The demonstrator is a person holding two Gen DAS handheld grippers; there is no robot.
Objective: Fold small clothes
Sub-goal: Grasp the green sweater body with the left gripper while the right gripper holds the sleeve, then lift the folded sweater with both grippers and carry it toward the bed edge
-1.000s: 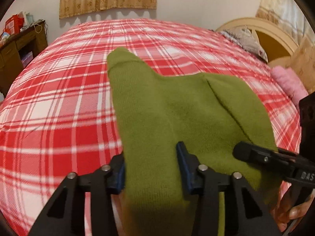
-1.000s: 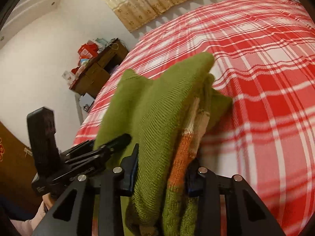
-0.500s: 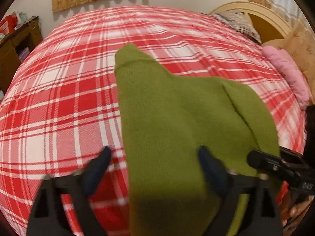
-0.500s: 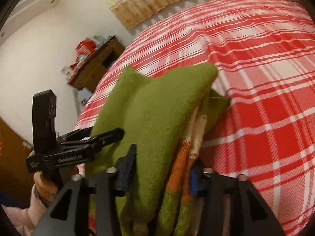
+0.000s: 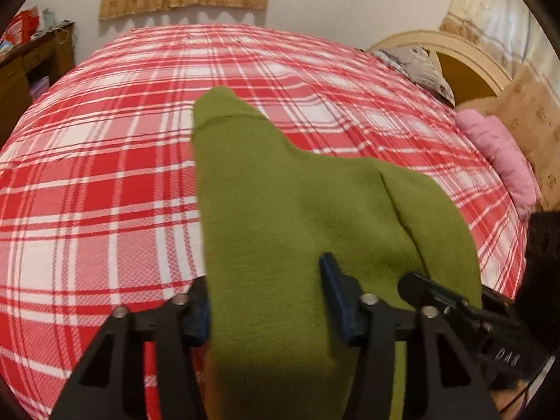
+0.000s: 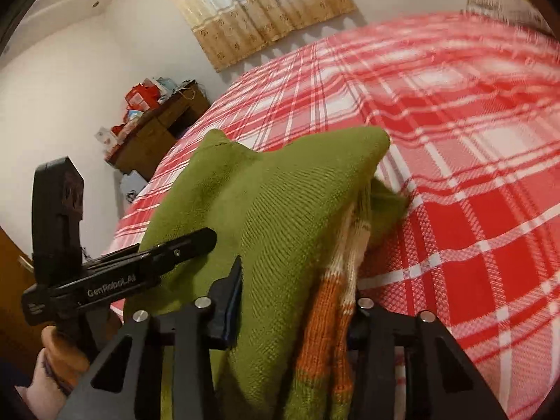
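A green knit sweater (image 5: 280, 192) lies folded on the red-and-white plaid bed (image 5: 105, 175), one sleeve end pointing away from me. My left gripper (image 5: 266, 308) has the near edge between its blue pads, which are closing and pressing on the fabric. In the right wrist view the sweater (image 6: 280, 192) is bunched, with an orange-and-white striped layer (image 6: 332, 297) showing at its side. The right gripper (image 6: 294, 311) is closing on that bunch, pads against it. Each gripper appears in the other's view: the right gripper (image 5: 437, 297) and the left gripper (image 6: 196, 241).
A wooden desk (image 6: 157, 129) with red bags stands beside the bed's far left corner. A pink pillow (image 5: 497, 154) and a curved headboard (image 5: 455, 52) are at the right. A hand (image 6: 59, 357) holds the left gripper's handle. Plaid bedcover (image 6: 472, 175) stretches beyond the sweater.
The left jaws spread wide half a second ago and have come back onto the green fabric. The right jaws loosened a little and tightened again. Both views shifted slightly across the bed.
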